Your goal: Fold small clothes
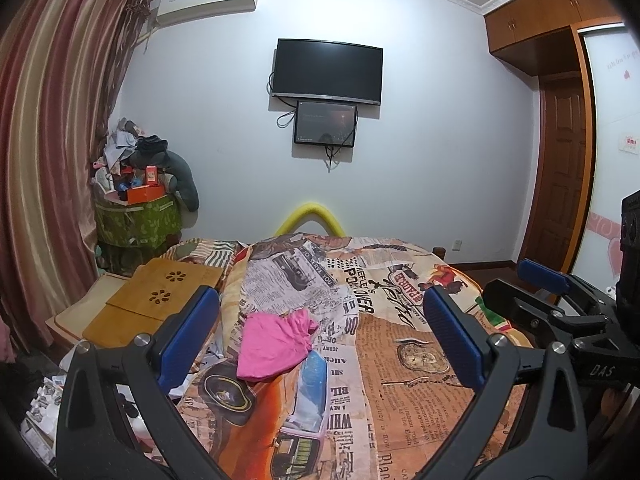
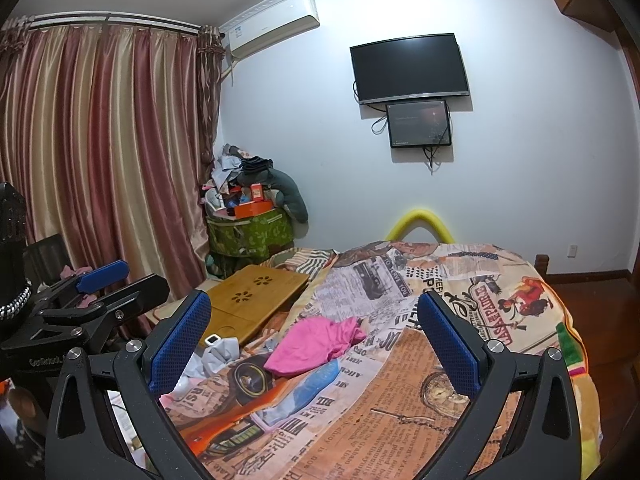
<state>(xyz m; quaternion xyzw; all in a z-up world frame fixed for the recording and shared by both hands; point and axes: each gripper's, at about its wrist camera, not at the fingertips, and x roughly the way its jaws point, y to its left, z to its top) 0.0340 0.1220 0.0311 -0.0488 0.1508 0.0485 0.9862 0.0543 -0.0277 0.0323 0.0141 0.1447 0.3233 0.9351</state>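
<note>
- One pink garment point(image 1: 276, 346) lay on the bed's printed quilt point(image 1: 400, 360), left of the bed's middle and nearer its left edge; it looked loosely doubled over, flat at its near end and bunched at its far right corner.
- Whether that shape was a finished fold or a loose drop could not be settled from the two views; it would fit either.
- Both tools hung above the near end of the bed, well apart from the cloth. The left gripper point(image 1: 320, 336) had its jaws spread wide with nothing between them, and the right gripper point(image 2: 314, 338) was likewise wide and bare.
- Further left, a bamboo lap tray point(image 1: 160, 300) rested against the quilt, and white oddments point(image 2: 216, 350) lay just near-left of the garment.
- Risks, as I judge them: thin cloth on a soft, rumpled quilt could lead a pinch to catch the quilt as well, dragging both.
- The bunched corner could hide extra layers, so a grip there might lift an uneven wad.
- The garment's closeness to the left edge could let a pull slide it onto the clutter.
</note>
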